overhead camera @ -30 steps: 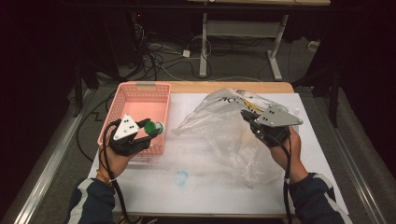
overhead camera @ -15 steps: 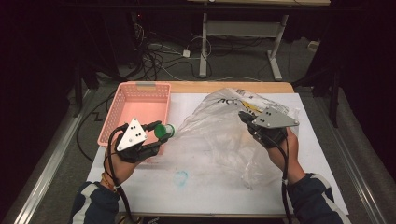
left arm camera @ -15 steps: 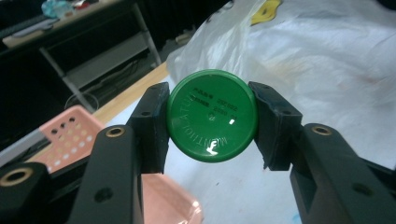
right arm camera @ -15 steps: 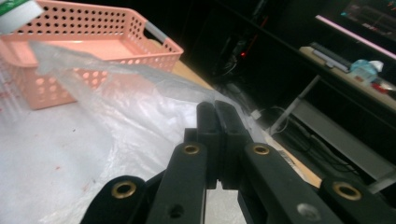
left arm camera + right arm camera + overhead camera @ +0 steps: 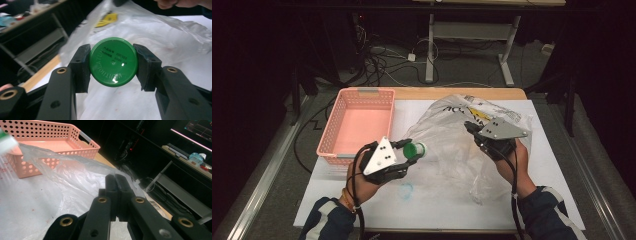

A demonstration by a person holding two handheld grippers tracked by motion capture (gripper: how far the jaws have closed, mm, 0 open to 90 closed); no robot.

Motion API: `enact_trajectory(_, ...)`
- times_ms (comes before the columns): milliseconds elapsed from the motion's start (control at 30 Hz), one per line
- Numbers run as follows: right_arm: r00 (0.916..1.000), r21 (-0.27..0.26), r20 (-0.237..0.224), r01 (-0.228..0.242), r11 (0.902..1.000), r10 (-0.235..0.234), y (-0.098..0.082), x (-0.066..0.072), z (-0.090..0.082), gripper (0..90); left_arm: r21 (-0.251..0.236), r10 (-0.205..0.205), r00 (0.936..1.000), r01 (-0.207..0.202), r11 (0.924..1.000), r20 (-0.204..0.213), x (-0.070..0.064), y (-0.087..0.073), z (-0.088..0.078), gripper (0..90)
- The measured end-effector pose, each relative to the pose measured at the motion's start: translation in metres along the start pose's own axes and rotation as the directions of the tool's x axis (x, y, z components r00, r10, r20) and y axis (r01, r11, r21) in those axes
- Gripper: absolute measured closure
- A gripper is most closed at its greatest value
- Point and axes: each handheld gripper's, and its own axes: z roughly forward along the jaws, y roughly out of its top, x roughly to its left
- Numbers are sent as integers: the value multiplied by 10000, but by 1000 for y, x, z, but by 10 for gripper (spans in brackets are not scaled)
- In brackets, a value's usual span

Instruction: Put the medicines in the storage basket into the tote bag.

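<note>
1. The left gripper (image 5: pixel 111 66) clenched a small round green-capped jar (image 5: pixel 113 61) by its sides; only its embossed lid faced the camera, the body hidden behind.
2. The right gripper (image 5: pixel 115 191) pinched the clear crinkled plastic bag (image 5: pixel 452 145) near the bench's far right corner.
3. The pink perforated plastic basket (image 5: pixel 357 125) sat at the far left corner, partly veiled by film.

Table (image 5: pixel 557 200): basket (image 5: pixel 362 125) at far left. Plastic bag (image 5: pixel 452 150) right of it, spread across centre and right. Left gripper (image 5: pixel 404 150) just before the basket's near right corner, jar (image 5: pixel 414 149) between its jaws, apparently at the bag's left edge. Right gripper (image 5: pixel 472 127) on the bag's far part.
</note>
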Motion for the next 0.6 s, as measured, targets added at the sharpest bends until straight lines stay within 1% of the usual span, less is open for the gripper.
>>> enact_trajectory(67,10000,-8,5,44,10000,-44,0,0,-1,900,54,61,9997,-63,10000,223,-5,2,11,500)
enact_trajectory(167,10000,-116,-37,-90,9999,89,1,0,-3,900,241,224,9987,-235,9994,453,-14,4,29,500)
enact_trajectory(200,9999,-156,-56,-138,9998,137,1,-1,-4,900,269,215,9982,-230,9994,562,-17,4,34,500)
enact_trajectory(267,9998,-225,-72,-165,9996,163,3,-1,-6,900,450,443,9969,-472,9979,644,-22,5,44,500)
enact_trajectory(300,9999,-283,-34,-135,9995,134,5,-1,-8,900,507,485,9966,-519,9974,660,-24,6,49,500)
enact_trajectory(367,9999,-295,-49,-143,9995,142,5,-1,-8,900,566,447,9957,-494,9972,809,-28,7,59,500)
enact_trajectory(467,9998,-318,-98,-166,9994,163,6,-1,-9,900,696,555,9952,-612,9957,804,-33,8,76,499)
enact_trajectory(533,9997,-349,-113,-211,9992,208,7,-1,-9,900,854,696,9950,-756,9935,714,-37,9,89,500)
enact_trajectory(600,9996,-377,-122,-257,9990,253,7,-2,-10,900,933,622,9955,-688,9933,719,-41,9,103,499)
